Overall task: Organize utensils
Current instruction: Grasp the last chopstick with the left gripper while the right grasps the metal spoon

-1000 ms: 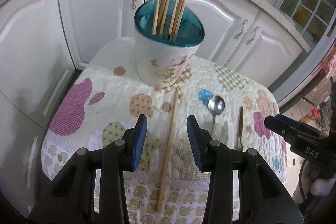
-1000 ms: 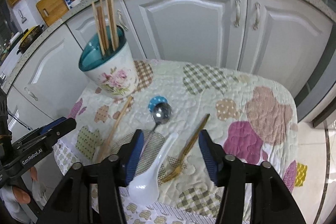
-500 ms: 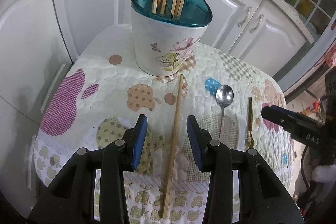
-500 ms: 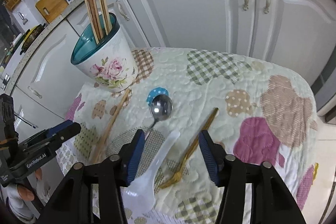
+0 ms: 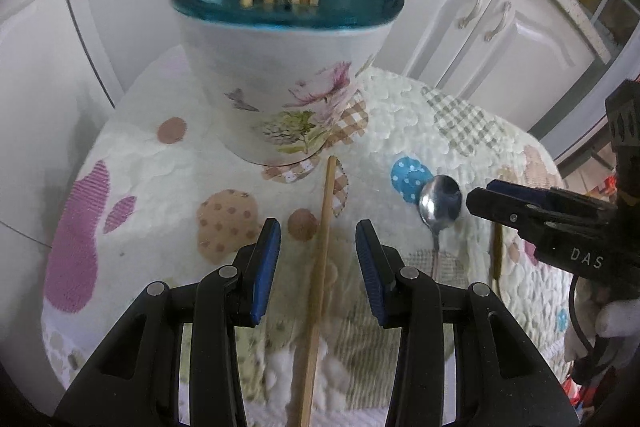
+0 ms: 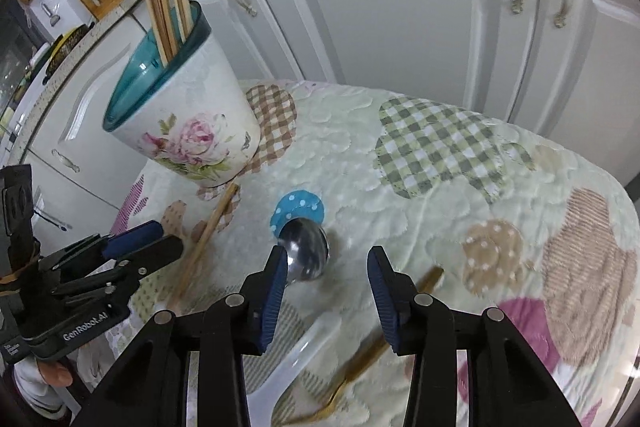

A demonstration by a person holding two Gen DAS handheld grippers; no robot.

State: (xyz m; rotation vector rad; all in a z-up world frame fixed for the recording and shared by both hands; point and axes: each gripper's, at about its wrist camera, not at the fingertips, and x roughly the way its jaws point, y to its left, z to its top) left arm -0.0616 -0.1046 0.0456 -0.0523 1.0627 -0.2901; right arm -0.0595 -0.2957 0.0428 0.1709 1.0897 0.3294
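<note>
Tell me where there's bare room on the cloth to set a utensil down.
Free: the far right of the cloth, between the cabinets and the gold fork; also left of the chopstick, below the holder. Crowded: the near middle, where chopstick, steel spoon, white spoon, fork and both grippers sit.

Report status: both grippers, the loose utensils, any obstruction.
Left gripper open, straddling chopstick. Right gripper closing, nothing gripped, over metal spoon. Holder upright; path clear.

Tabletop cover (image 6: 440, 155): quilted cloth, matt, patchwork. Holder (image 5: 280, 83): glossy white ceramic-looking wall with floral print, translucent teal plastic rim. Chopstick (image 5: 320, 267) in front of holder: bare matt wood. Spoon (image 6: 306, 253) beside it: polished, reflective metal. Tongs pads (image 5: 266, 267): ribbed blue.
</note>
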